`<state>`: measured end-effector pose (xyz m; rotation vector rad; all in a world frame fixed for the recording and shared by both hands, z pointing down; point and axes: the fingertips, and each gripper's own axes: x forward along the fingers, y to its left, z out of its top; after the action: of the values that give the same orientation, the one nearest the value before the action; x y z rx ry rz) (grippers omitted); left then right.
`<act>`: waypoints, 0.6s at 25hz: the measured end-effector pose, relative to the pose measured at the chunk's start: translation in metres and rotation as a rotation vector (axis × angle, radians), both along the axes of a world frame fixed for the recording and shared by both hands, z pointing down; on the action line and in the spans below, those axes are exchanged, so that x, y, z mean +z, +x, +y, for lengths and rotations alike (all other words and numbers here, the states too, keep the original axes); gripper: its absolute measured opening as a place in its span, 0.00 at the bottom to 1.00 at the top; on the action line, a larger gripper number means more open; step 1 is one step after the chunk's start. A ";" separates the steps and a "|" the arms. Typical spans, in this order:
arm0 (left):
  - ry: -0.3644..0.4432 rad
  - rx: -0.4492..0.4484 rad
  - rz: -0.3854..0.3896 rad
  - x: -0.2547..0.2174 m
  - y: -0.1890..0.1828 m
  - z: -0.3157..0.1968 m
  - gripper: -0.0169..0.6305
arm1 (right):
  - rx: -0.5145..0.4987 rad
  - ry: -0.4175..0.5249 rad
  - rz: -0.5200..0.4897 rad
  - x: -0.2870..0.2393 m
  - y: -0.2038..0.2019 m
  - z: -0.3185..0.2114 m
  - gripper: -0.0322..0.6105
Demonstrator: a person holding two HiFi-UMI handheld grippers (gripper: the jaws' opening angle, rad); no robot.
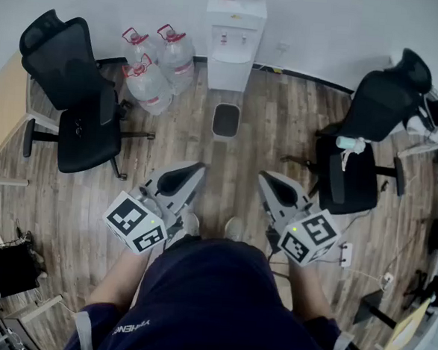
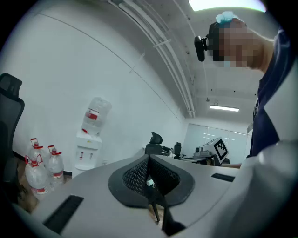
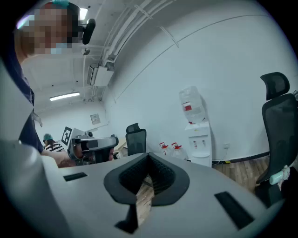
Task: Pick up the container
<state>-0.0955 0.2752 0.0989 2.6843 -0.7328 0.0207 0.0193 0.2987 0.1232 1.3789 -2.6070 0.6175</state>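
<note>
While the left gripper (image 1: pixel 193 169) and right gripper (image 1: pixel 267 179) have their jaws together, empty, the dark rectangular plastic container (image 1: pixel 225 121) stands on the wooden floor (image 1: pixel 282 130) ahead; likely light, rigid, graspable at its rim.

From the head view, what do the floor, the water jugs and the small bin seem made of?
Floor: matte wood or wood-look planks, grain and seams visible. Water jugs: clear plastic, probably; see-through. Small bin: dark, perhaps plastic; unclear.
</note>
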 end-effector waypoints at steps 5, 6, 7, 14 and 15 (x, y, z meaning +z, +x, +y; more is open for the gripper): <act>-0.001 -0.004 -0.001 0.001 0.006 0.001 0.06 | -0.006 -0.005 0.000 0.002 0.006 0.001 0.07; -0.004 -0.006 -0.002 0.002 0.007 0.002 0.07 | -0.008 -0.007 -0.002 0.003 0.007 0.001 0.07; -0.007 -0.008 -0.004 0.003 0.008 0.003 0.07 | -0.010 -0.009 -0.004 0.004 0.008 0.001 0.07; -0.043 -0.027 -0.021 0.018 0.017 0.008 0.07 | -0.006 -0.060 -0.031 0.019 0.020 0.002 0.07; -0.048 -0.030 -0.024 0.021 0.020 0.009 0.06 | -0.006 -0.067 -0.031 0.022 0.023 0.002 0.07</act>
<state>-0.0759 0.2845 0.1197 2.6318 -0.7696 0.0630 0.0419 0.3009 0.1455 1.3526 -2.5878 0.7250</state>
